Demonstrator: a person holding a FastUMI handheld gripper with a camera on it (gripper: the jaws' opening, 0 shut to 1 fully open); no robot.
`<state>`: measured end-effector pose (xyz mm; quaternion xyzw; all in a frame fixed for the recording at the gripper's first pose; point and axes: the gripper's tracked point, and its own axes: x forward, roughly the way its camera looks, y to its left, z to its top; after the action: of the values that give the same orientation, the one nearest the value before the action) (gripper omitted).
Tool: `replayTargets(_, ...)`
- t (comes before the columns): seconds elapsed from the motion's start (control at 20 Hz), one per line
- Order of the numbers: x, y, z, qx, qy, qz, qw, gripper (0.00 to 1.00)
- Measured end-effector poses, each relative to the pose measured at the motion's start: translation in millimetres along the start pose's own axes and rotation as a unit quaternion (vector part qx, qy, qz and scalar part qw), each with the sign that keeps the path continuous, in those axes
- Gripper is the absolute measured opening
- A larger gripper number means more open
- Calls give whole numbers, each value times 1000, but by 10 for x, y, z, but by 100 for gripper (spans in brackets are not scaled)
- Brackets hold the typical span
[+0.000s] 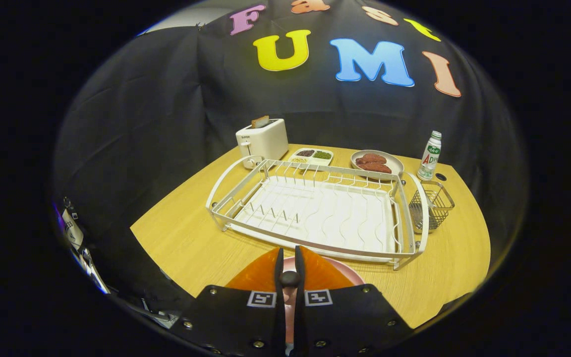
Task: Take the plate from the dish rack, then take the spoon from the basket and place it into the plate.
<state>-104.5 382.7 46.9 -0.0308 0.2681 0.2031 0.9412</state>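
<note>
1. Nearest the camera, the gripper [289,265] has its two fingers [279,267] drawn nearly together, pinching a thin dark handle between them; a small dark rounded end of it shows at the fingers' base.
2. That handle appears to be the spoon [289,278], and both fingers press on it.
3. Directly beneath and just beyond the fingers lies the pink plate [347,271], resting flat on the wooden table [191,243]; most of it is hidden by the gripper.
4. Whether the spoon's bowl touches the plate cannot be told, since the fingers cover it.
5. Just beyond the plate stands the white wire dish rack [315,210] on its white drip tray, with no dishes in its slots.
6. A small wire basket [431,206] hangs at the rack's right end, and nothing can be made out inside it.
7. Behind the rack's left end sits a white toaster [263,140] with a slice of bread [259,121] sticking up from its slot.
8. Beside the toaster lies a divided tray [311,156] holding dark and green contents.
9. Further right is a grey plate of reddish-brown food [375,162].
10. A bottle [429,155] with a white cap stands upright behind the basket.
</note>
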Motion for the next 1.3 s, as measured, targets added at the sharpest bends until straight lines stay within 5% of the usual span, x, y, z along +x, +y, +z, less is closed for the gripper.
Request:
replayTargets(0.55,-116,-199,92,33,-16,-10,999,17)
replayTargets(1.3,-310,-553,430,57,-68,-37,995,16)
